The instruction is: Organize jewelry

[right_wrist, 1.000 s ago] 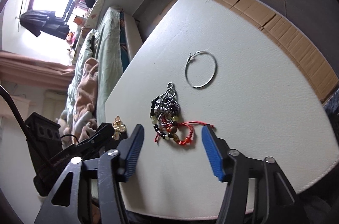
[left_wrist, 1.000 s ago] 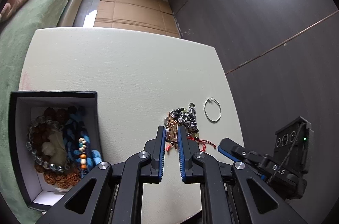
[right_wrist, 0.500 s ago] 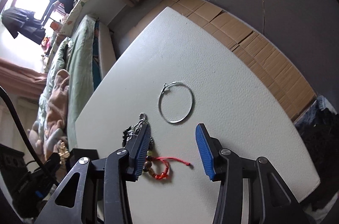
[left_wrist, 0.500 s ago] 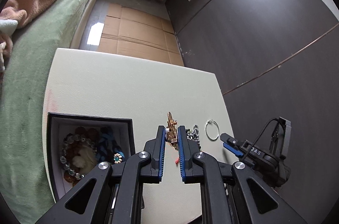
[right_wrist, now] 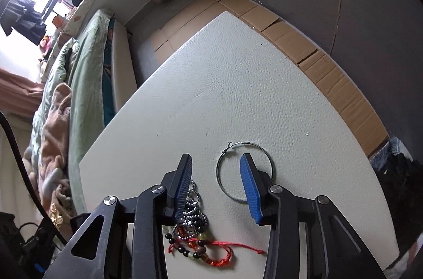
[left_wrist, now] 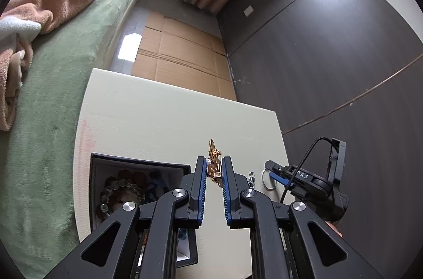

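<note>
My left gripper is shut on a gold brooch and holds it in the air above the white table, to the right of the black jewelry box. The box holds several bead bracelets. My right gripper is open, low over the table, with its right finger over a silver hoop. A silver chain and a red cord bracelet lie in a pile below its left finger. In the left wrist view the right gripper sits by the hoop.
A green bed with pink and white blankets runs along the table's left side. Flat cardboard covers the floor beyond the far edge. A dark wall stands on the right. The table's right edge is near the hoop.
My left gripper has lifted the gold brooch off the pile and risen, toward the box. My right gripper has moved forward from the bead pile to the silver hoop and narrowed somewhat.
</note>
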The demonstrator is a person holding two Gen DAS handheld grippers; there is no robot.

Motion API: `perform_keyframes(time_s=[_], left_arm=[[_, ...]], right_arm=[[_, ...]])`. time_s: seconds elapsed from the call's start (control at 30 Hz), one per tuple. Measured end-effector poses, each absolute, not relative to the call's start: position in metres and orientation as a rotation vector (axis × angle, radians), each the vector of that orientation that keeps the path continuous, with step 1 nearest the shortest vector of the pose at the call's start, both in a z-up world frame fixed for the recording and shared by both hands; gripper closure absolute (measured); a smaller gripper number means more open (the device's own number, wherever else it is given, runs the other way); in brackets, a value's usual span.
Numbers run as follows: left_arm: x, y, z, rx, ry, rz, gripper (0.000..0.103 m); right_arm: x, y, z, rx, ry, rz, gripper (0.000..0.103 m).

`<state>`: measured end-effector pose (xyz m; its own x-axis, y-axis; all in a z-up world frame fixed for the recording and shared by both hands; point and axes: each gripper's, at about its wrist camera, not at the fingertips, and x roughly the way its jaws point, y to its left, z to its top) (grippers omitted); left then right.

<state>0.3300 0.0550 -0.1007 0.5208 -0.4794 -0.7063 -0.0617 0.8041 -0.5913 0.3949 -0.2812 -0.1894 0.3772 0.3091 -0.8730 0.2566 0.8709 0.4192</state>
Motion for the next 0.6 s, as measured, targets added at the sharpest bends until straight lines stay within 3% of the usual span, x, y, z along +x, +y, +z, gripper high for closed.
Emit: perform_keyframes(time_s=[0.47, 0.6], left_arm=[[0.329, 0.062, -0.101, -0.633, 1.008, -0.246, 0.091], [0.33, 0.063, -0.101, -0.638, 1.007, -0.244, 0.091]], right_arm=[[0.411, -0.253, -0.184, 0.297, 1.19, -0.049, 0.067], [0.416, -0.239, -0.184, 0.297, 1.203, 0.049, 0.082]])
